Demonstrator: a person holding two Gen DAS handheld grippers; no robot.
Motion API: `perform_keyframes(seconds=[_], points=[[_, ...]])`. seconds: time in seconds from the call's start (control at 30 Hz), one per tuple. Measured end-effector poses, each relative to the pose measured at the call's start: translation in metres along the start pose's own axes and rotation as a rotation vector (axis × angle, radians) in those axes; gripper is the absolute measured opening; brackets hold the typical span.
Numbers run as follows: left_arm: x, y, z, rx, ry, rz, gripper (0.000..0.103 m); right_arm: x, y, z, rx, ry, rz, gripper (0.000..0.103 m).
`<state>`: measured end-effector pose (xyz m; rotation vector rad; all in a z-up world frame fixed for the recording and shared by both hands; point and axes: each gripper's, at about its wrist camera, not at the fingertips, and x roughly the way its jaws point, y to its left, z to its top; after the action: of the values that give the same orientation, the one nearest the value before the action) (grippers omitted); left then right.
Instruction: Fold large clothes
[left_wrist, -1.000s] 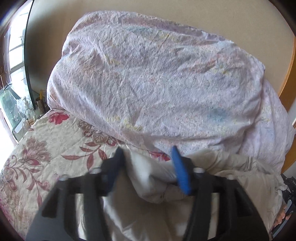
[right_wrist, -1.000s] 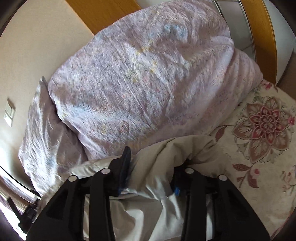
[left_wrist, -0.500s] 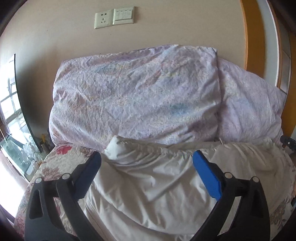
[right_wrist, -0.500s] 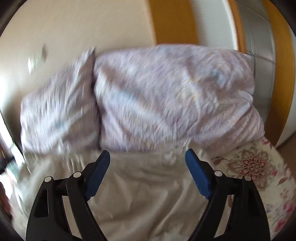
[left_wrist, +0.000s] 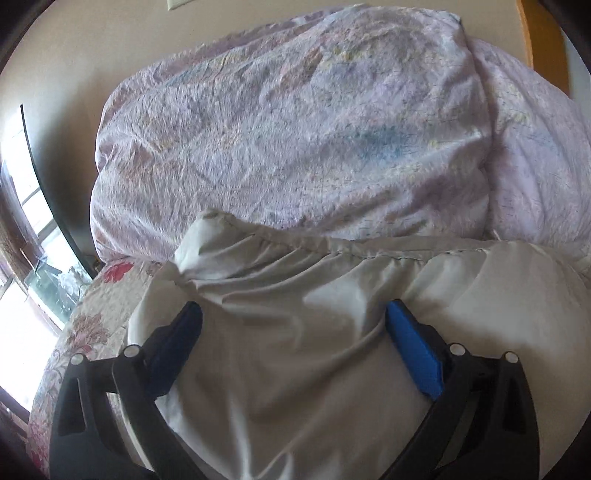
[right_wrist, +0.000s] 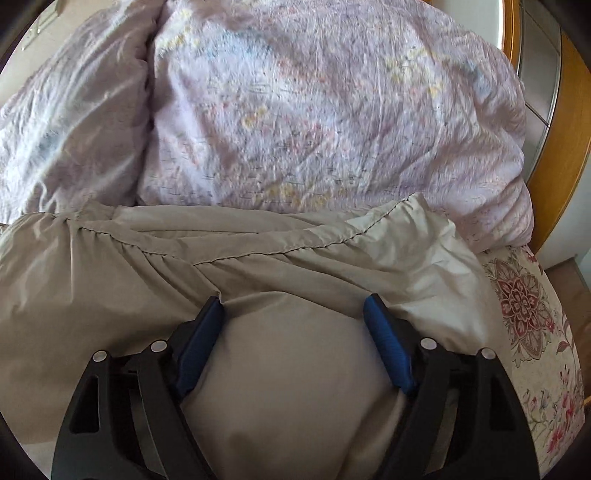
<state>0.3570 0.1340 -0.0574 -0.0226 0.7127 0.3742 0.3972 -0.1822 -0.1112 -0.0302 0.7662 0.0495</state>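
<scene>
**Now pressing the fold flat**

Left first: left gripper (left_wrist: 291, 314) spread wide, released, fingers bearing down on the pale grey garment (left_wrist: 295, 369) spread across the floral bedspread (left_wrist: 85, 325), its seamed edge against the lilac pillows (left_wrist: 295, 129). Rightward: right gripper (right_wrist: 293, 306) likewise splayed, clasping nothing, dimpling the same puffy cloth. Best to smooth outward evenly, keeping the seam straight and pushing trapped air out. No containers visible anywhere.

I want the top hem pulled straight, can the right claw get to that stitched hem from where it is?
Probably yes: the right claw is open on the beige garment, and the stitched hem lies uncovered just ahead.
</scene>
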Motion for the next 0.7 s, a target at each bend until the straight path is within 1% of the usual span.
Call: perform_keyframes(seconds=[0.07, 0.13, 0.33, 0.6, 0.7], points=[[0.014, 0.007, 0.000, -0.046, 0.034, -0.015, 0.101, 0.004, 0.000, -0.002, 0.011, -0.012, -0.004, 0.082], [0.021, 0.008, 0.000, -0.068, 0.044, -0.027, 0.101, 0.008, 0.000, -0.004, 0.021, -0.016, -0.006, 0.083], [0.039, 0.000, 0.001, -0.051, 0.052, -0.019, 0.101, 0.020, -0.001, -0.006, 0.037, -0.002, -0.013, 0.086], [0.059, -0.001, 0.000, -0.065, 0.074, -0.055, 0.101, 0.035, 0.002, -0.006, 0.033, 0.038, -0.028, 0.088], [0.065, -0.002, 0.001, -0.075, 0.079, -0.058, 0.101, 0.044, 0.005, 0.000, 0.032, 0.056, -0.033, 0.089]])
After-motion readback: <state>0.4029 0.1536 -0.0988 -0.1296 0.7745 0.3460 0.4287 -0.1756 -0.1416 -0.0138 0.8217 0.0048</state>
